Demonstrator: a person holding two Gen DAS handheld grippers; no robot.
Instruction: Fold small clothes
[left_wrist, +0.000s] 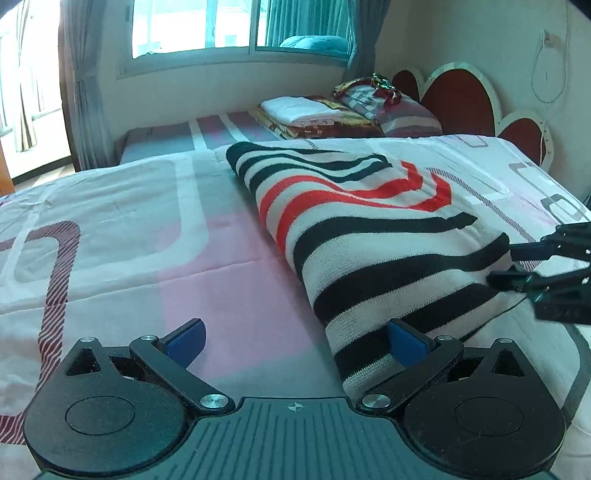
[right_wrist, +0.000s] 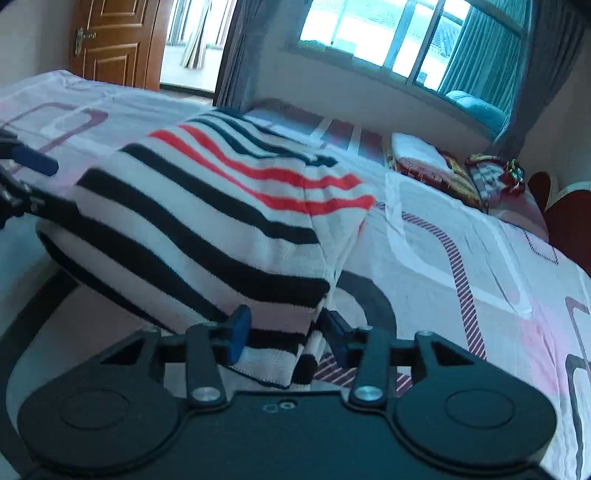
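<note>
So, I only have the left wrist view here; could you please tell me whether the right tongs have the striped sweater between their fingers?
Observer: Yes, the near corner of the striped sweater sits between the fingers of the right tongs; whether it is pinched, I cannot tell.
Operator: Thank you. Is that corner a single layer?
Observer: No, its edge shows several stacked layers, so it is already folded there.
Operator: Is anything else out of my view?
Observer: A brown wooden door stands beyond the bed.

The striped sweater (left_wrist: 369, 236) lies on the near bed (left_wrist: 110, 221), with folded bedding (left_wrist: 314, 114) and a pillow (left_wrist: 406, 114) on the far bed (left_wrist: 166, 140) below the window (left_wrist: 221, 26).
</note>
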